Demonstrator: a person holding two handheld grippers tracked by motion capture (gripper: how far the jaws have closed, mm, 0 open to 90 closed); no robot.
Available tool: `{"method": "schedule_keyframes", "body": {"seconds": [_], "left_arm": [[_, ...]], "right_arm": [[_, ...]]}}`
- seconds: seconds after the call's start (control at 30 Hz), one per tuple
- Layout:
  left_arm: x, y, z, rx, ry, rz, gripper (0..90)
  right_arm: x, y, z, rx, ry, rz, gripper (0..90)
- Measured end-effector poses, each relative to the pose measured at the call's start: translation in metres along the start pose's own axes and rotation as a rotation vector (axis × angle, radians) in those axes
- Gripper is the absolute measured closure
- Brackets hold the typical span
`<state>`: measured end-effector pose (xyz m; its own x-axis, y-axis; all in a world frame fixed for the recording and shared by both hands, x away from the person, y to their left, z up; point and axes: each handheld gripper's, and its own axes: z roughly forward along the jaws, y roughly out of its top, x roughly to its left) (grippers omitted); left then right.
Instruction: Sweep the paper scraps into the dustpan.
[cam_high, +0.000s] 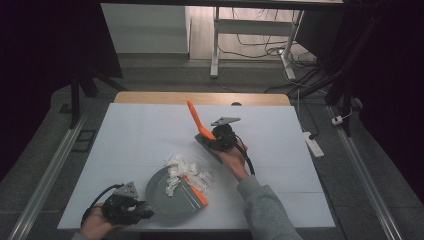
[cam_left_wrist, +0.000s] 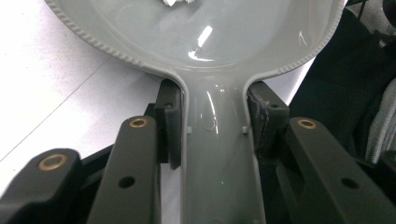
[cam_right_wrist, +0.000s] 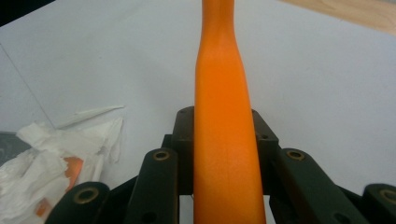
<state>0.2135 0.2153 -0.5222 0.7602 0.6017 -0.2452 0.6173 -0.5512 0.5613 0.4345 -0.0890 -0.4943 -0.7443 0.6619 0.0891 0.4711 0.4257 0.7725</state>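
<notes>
left tongs (cam_high: 142, 207) clamp dustpan (cam_high: 170, 197) handle, steadying it | right tongs (cam_high: 212, 141) grip orange brush (cam_high: 197, 120) handle | tissue (cam_high: 185, 172) at pan's 1 o'clock lip

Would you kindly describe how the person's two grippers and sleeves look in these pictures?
Both grippers, left and right, are black, each topped by a grey three-cornered plate and trailing a black cable. Their jaw links carry brass-coloured rivets. The right arm wears a grey sleeve.

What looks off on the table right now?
The crumpled white tissue straddles the grey dustpan's orange lip, part spilling onto the table. The right gripper holds the orange brush handle away from it.
</notes>
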Motion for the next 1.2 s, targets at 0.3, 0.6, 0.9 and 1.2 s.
{"method": "schedule_keyframes", "body": {"seconds": [0.3,0.6,0.9,1.2], "left_arm": [[0.0,0.0,0.0,0.001,0.0,0.0,61.7],[0.0,0.0,0.0,0.001,0.0,-0.001,61.7],[0.0,0.001,0.0,0.001,0.0,-0.001,61.7],[-0.001,0.001,0.001,0.001,0.004,-0.006,61.7]], "right_arm": [[0.003,-0.001,0.001,0.019,0.01,-0.021,70.5],[0.007,-0.003,0.01,0.064,0.03,-0.033,70.6],[0.031,-0.006,0.01,0.092,0.083,-0.078,70.5],[0.059,-0.019,-0.002,0.091,0.171,-0.107,70.5]]}}
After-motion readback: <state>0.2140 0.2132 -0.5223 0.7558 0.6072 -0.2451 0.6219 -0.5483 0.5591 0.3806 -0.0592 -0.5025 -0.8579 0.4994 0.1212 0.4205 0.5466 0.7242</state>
